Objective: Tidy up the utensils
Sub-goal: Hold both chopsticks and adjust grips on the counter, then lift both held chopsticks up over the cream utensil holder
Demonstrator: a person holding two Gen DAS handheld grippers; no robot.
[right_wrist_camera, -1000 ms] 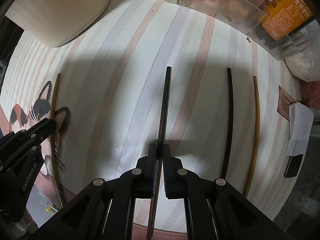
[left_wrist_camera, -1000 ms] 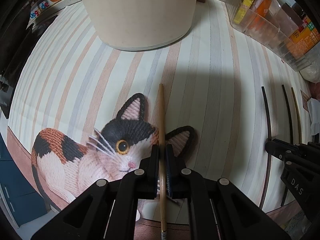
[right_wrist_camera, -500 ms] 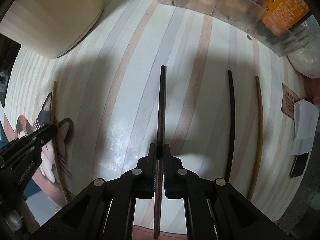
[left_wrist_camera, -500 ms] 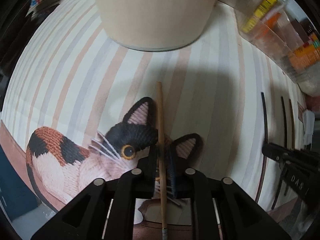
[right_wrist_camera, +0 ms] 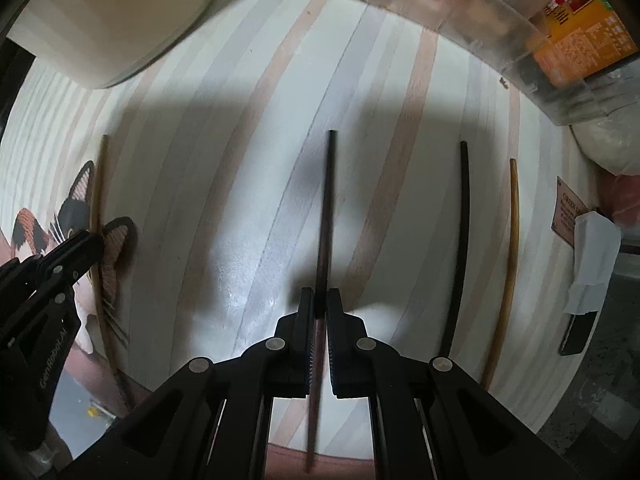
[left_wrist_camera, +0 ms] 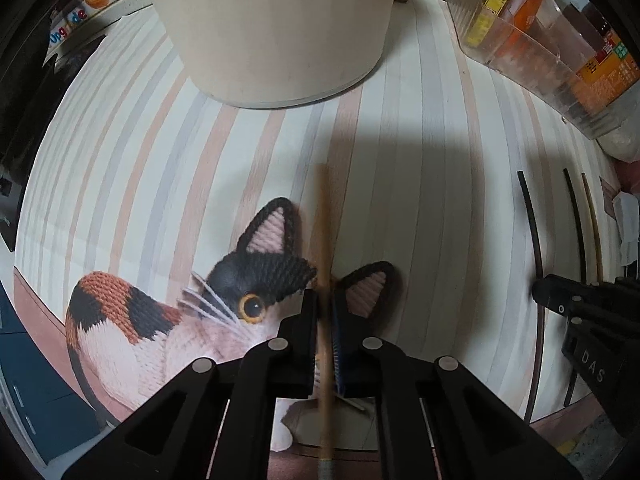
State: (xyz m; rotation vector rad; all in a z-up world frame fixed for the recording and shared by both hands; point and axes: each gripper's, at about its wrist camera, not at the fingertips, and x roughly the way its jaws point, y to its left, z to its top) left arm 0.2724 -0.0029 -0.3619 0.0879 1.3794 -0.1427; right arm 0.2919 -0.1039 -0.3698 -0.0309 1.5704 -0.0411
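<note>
My left gripper [left_wrist_camera: 325, 300] is shut on a light wooden chopstick [left_wrist_camera: 323, 232] that points away from me over the cat picture, blurred and seemingly lifted off the mat. My right gripper [right_wrist_camera: 320, 300] is shut on a dark chopstick [right_wrist_camera: 329, 200], held above the striped mat [right_wrist_camera: 248, 184]. A second dark chopstick [right_wrist_camera: 460, 240] and a second light wooden chopstick [right_wrist_camera: 512, 248] lie on the mat to the right. In the left wrist view the right gripper [left_wrist_camera: 538, 292] shows at the right edge. In the right wrist view the left gripper [right_wrist_camera: 96, 240] shows at the left edge.
A large cream cylindrical container [left_wrist_camera: 272, 28] stands at the far side of the mat. A clear plastic bin [left_wrist_camera: 532, 40] with packets stands at the far right. A white folded paper [right_wrist_camera: 592, 256] and a dark object [right_wrist_camera: 576, 332] lie off the mat's right edge.
Both grippers stay shut on their chopsticks. The left view has shifted forward and back, and its chopstick now looks blurred. The right gripper has lifted its dark chopstick slightly.
</note>
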